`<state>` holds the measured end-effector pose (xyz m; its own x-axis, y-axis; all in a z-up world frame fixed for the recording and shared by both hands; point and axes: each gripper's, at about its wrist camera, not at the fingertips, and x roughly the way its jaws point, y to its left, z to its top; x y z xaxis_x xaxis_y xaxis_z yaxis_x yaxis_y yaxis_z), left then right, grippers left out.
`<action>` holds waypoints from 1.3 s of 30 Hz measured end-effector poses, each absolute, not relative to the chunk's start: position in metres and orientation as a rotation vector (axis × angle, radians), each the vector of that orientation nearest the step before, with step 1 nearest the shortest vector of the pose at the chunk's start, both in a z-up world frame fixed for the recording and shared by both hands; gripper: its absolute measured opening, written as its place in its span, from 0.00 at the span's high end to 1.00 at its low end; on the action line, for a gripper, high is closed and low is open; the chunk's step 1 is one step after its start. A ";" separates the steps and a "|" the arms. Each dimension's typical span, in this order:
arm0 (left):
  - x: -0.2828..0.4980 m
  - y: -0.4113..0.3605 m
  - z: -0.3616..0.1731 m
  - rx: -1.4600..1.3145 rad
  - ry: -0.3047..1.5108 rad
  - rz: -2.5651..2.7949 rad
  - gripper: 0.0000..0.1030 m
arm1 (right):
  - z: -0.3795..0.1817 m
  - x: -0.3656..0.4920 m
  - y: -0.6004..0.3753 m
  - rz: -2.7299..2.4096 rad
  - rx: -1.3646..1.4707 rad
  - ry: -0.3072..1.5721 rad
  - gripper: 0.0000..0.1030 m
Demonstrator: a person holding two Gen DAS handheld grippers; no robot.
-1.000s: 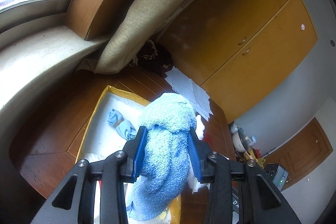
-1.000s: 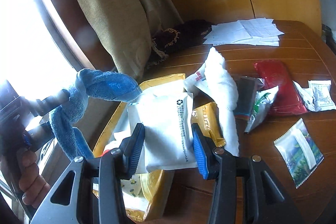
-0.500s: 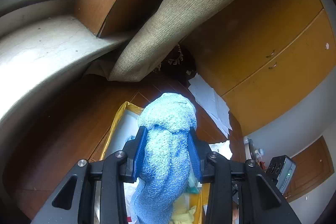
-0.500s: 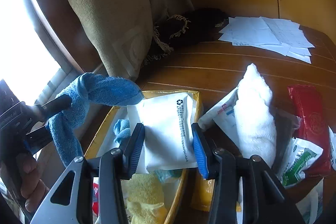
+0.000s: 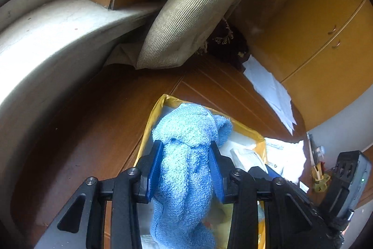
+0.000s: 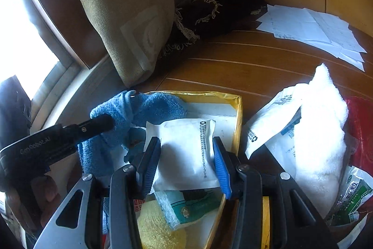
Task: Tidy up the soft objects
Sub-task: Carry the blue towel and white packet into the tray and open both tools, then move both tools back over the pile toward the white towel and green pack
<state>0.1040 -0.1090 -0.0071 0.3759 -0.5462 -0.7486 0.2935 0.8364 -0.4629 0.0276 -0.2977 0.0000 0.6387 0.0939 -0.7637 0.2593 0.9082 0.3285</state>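
Observation:
My left gripper (image 5: 185, 167) is shut on a blue knitted cloth (image 5: 186, 155), which bulges past the blue pads and hangs down over the yellow-rimmed tray (image 5: 151, 116). From the right wrist view the same blue cloth (image 6: 130, 113) droops over the far left corner of the tray (image 6: 237, 123), with the left gripper (image 6: 112, 120) pinching it there. My right gripper (image 6: 186, 165) is shut on a white sealed packet (image 6: 184, 155) held above the tray. Inside the tray lie a yellow towel (image 6: 156, 228) and a green-printed sachet (image 6: 186, 209).
A white rolled towel (image 6: 319, 130), white packets (image 6: 268, 127), a red pouch (image 6: 361, 132) and green sachets (image 6: 349, 200) lie right of the tray on the wooden table. Loose papers (image 6: 312, 32), a dark fringed cloth (image 6: 209, 13) and a beige cushion (image 6: 130, 15) stand behind.
Both grippers have come down and forward over the tray. The blue cloth has sunk from above the tray to its far left corner. The white packet now hangs lower over the tray.

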 end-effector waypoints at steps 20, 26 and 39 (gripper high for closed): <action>0.027 -0.096 0.022 -0.307 0.973 -0.578 0.26 | 0.007 -0.071 -0.283 -0.055 0.534 0.747 0.38; -0.032 -0.110 0.039 -0.214 0.900 -0.576 0.25 | 0.021 -0.122 -0.274 -0.022 0.539 0.697 0.38; -0.117 -0.163 0.052 -0.158 0.927 -0.763 0.25 | -0.002 -0.213 -0.324 -0.056 0.589 0.691 0.38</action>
<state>-0.1173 -0.1633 0.0521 0.3632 -0.6548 -0.6629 0.5254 0.7315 -0.4347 -0.2126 -0.3240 -0.0022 0.7760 0.1410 -0.6148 0.2388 0.8365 0.4932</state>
